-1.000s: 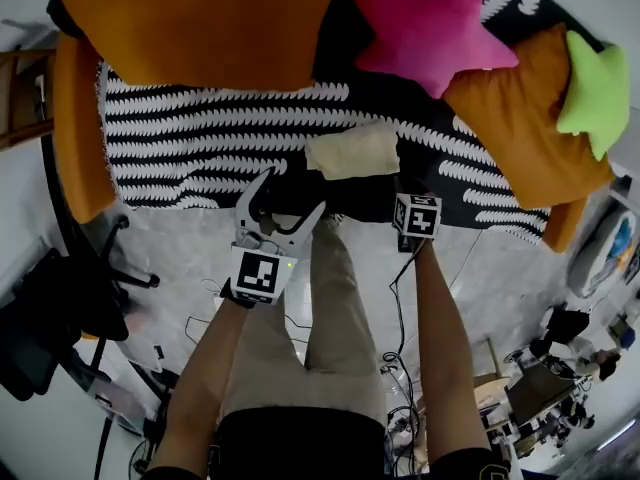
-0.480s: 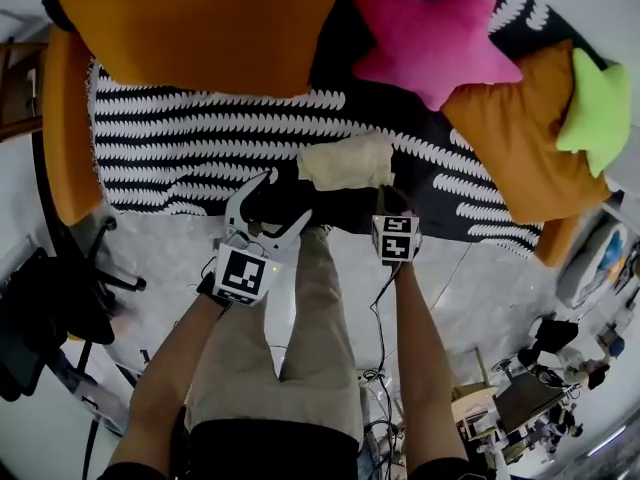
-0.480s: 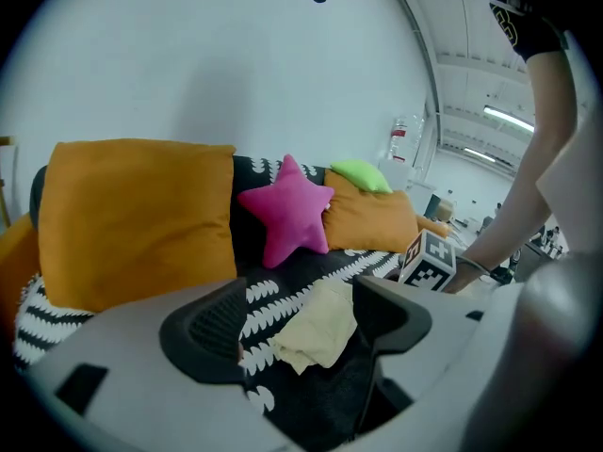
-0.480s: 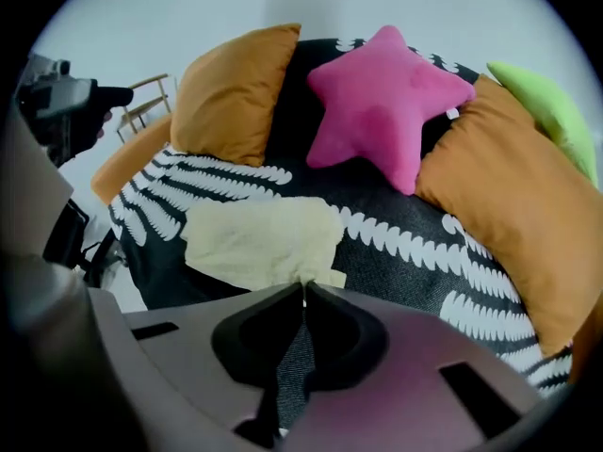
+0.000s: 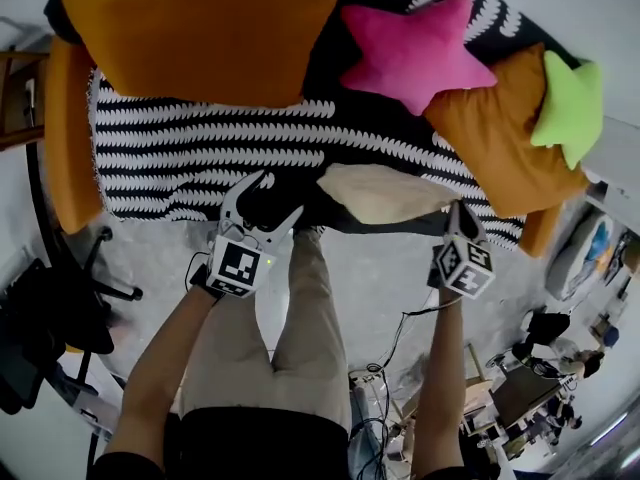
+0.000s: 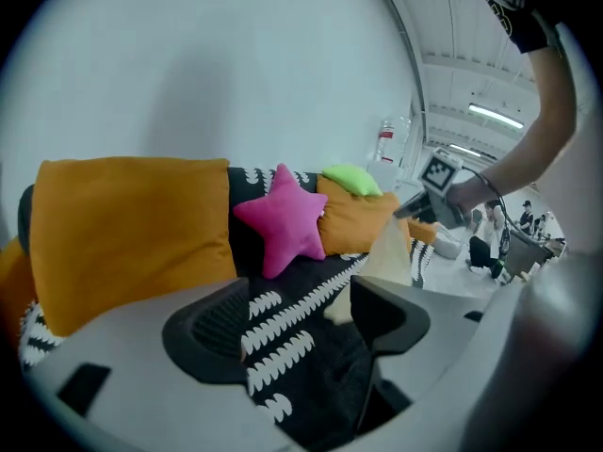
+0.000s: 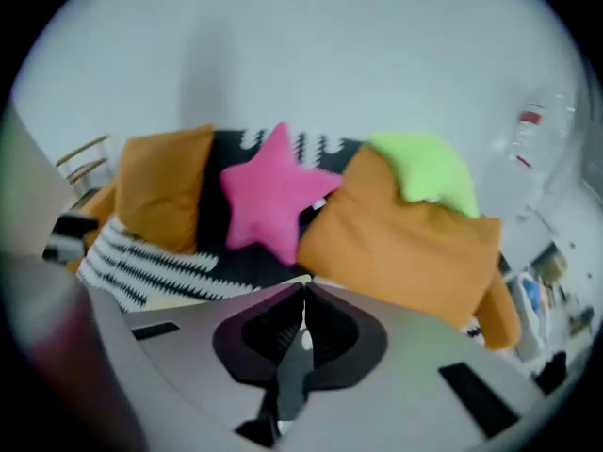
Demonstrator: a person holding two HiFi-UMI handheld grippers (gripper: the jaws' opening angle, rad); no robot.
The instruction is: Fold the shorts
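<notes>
Lifting shorts (image 5: 380, 193) corner off striped blanket (image 5: 170, 138): right gripper (image 5: 455, 216) jaws clamped on cloth, now pulled wide rightward; left gripper (image 5: 270, 196) jaws apart, just been closing, only blanket between; fold pending

Seemingly cream shorts (image 5: 385, 193), black-white throw (image 5: 170, 153)

right tongs (image 7: 304, 287) pinch the cream shorts (image 7: 226, 293), pink star cushion (image 7: 273, 196) beyond.
</notes>
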